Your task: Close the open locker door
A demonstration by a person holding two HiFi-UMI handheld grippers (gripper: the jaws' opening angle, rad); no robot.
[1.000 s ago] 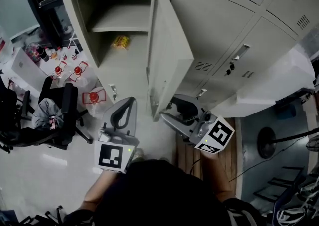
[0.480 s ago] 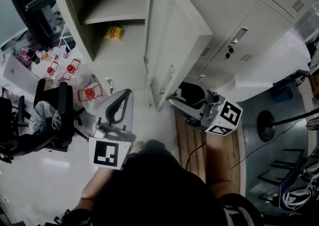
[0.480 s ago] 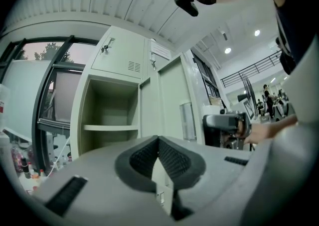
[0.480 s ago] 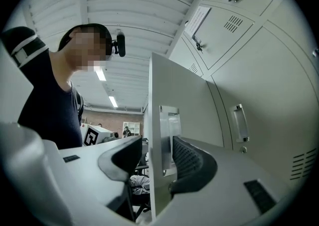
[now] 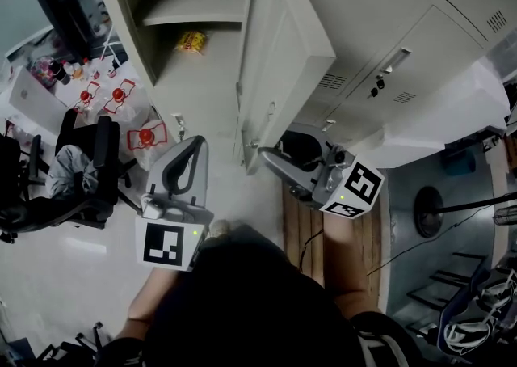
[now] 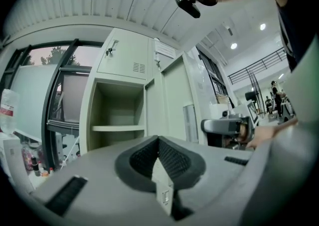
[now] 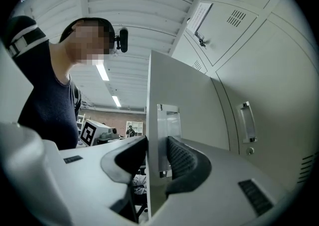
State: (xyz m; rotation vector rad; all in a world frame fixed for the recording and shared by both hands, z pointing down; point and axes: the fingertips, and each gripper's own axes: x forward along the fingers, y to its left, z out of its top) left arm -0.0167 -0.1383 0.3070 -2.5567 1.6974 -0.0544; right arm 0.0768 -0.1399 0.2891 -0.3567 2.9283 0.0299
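The open locker door (image 5: 283, 58) stands edge-on, swung out from its beige compartment (image 5: 129, 10), with a yellow packet (image 5: 191, 42) on the compartment floor. My right gripper (image 5: 265, 155) is at the door's free edge low down. In the right gripper view its jaws are closing, one pad on each side of the door (image 7: 184, 100), the right pad against the metal handle plate (image 7: 167, 130). My right gripper (image 7: 155, 145) looks clamped on that edge. My left gripper (image 5: 194, 143) hovers in front of the compartment, left of the door. Its (image 6: 158, 140) pads meet with nothing between them.
Closed locker doors (image 5: 380, 18) fill the wall to the right. A black office chair (image 5: 81, 171) and bags with red prints (image 5: 117, 99) sit at the left beside a white box (image 5: 32, 99). Wooden boards (image 5: 299, 228) lie under my right arm. A round black base (image 5: 426, 212) stands right.
The head view has shifted slightly. My right gripper stays at the door's lower free edge, and my left gripper has drifted a little left. The door's angle looks unchanged.
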